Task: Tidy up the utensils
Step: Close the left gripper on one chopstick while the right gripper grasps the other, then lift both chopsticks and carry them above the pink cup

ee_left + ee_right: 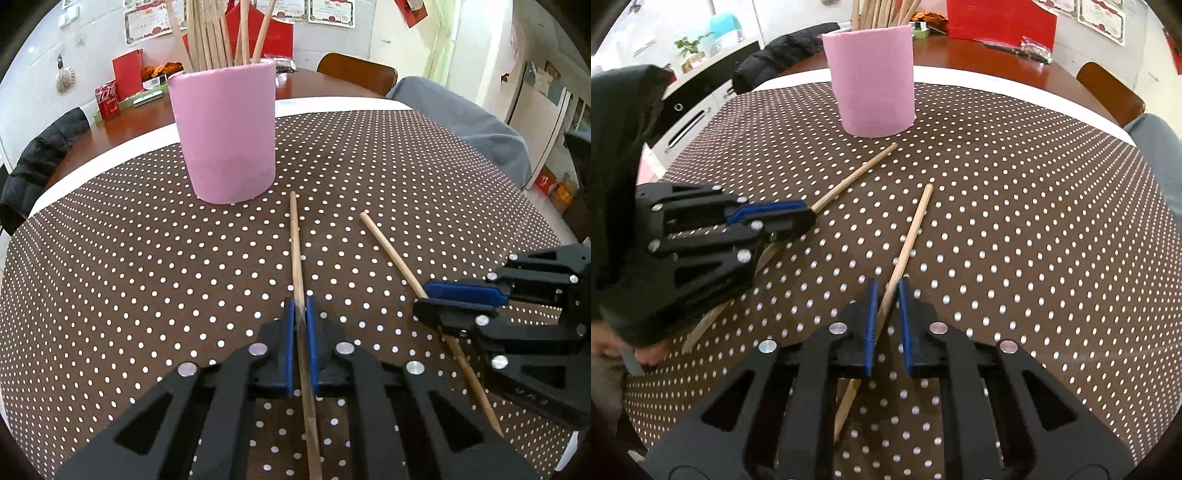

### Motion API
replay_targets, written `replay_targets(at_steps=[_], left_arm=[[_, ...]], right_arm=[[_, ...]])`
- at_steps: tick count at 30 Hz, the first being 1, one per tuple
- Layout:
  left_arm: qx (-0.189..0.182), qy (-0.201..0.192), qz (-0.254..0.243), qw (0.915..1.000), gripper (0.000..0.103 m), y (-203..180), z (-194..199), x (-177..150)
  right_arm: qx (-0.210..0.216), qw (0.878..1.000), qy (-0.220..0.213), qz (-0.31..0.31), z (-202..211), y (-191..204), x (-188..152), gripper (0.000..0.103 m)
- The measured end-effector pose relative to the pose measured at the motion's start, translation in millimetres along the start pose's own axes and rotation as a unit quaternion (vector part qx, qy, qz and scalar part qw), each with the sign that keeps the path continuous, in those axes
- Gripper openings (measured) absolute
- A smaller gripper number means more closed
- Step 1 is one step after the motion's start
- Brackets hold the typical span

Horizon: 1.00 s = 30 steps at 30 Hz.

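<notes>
Fingers [291,332] of the left gripper [300,332] are squeezed tight on one wooden chopstick [297,251], which runs out between the blue pads and points toward the pink cup. Over on the other side, the right gripper [886,317] has its fingers [870,317] close around a second chopstick [908,236]; the stick sits between the pads, but a small gap shows by the right pad, so I cannot tell if it is gripped firmly yet. Both sticks lie low on the dotted counter [129,258], near each other but apart, with their far tips aimed at the cup. Beyond them stands the pink cup [225,133], upright, already full of other chopsticks [207,33] sticking up. So the step in hand looks like picking up the last two loose sticks. Next, I think each stick must be lifted, tipped up on end, and dropped into the cup without knocking it over or bumping the sticks already inside.
</notes>
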State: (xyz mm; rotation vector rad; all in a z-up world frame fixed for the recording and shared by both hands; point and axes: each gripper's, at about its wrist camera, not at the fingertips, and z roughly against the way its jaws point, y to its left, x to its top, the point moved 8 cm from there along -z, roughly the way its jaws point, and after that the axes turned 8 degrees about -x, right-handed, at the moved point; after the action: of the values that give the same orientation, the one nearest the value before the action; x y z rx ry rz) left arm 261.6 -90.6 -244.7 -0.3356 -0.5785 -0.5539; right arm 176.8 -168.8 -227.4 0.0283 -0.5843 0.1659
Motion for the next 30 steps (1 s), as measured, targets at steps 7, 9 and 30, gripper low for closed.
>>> replay_targets(at_steps=[7,9,30], left_arm=[[-0.014,0.000,0.007,0.9999,0.005,1.3,-1.9,1.0],[-0.035,-0.004,0.029,0.9990,0.005,4.4,0.1,1.0],[-0.070,-0.277,0.044,0.9574,0.005,-1.6,134.4,84.6]], right_arm=[[-0.016,0.999,-0.011,0.043,-5.4,13.4,7.9,0.009],[0.003,1.000,-0.015,0.026,0.2,8.0,4.7,0.006],[0.120,0.964,-0.223,-0.079,102.6,-33.2,77.8,0.006]])
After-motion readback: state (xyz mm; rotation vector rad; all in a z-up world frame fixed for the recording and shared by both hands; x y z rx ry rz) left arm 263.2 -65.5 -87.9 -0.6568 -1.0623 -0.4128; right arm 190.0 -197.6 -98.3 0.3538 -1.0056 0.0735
